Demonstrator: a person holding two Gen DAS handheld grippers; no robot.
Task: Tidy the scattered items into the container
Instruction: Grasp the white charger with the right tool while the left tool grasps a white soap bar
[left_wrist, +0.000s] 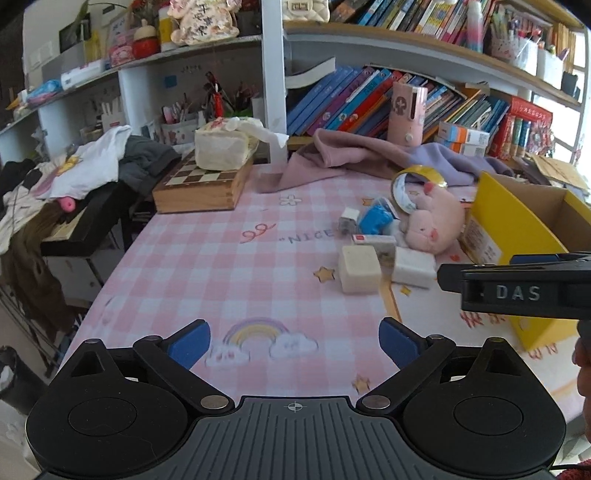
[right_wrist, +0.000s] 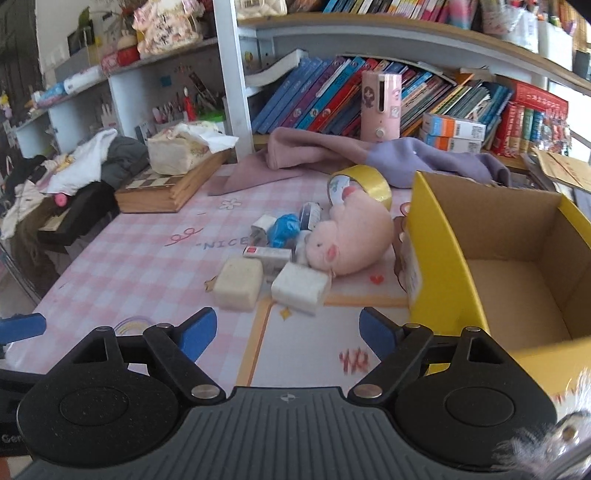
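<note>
A pink plush pig (right_wrist: 351, 236) (left_wrist: 436, 225) lies on the pink checked tablecloth amid scattered items: a yellow tape roll (right_wrist: 364, 184) (left_wrist: 413, 184), a blue toy (right_wrist: 282, 227) (left_wrist: 375, 218), two pale blocks (right_wrist: 238, 282) (right_wrist: 301, 286) (left_wrist: 358, 267) and small white boxes (right_wrist: 267, 254). An open yellow cardboard box (right_wrist: 436, 251) (left_wrist: 506, 221) stands to their right, its inside bare. My left gripper (left_wrist: 294, 341) is open and empty over the rainbow print. My right gripper (right_wrist: 288, 330) is open and empty, just short of the blocks.
A wooden chess box (left_wrist: 201, 184) with a tissue pack on it sits at the far left. Pink and purple cloths (right_wrist: 332, 155) lie at the back before shelves of books. Clothes (left_wrist: 74, 173) are piled past the table's left edge.
</note>
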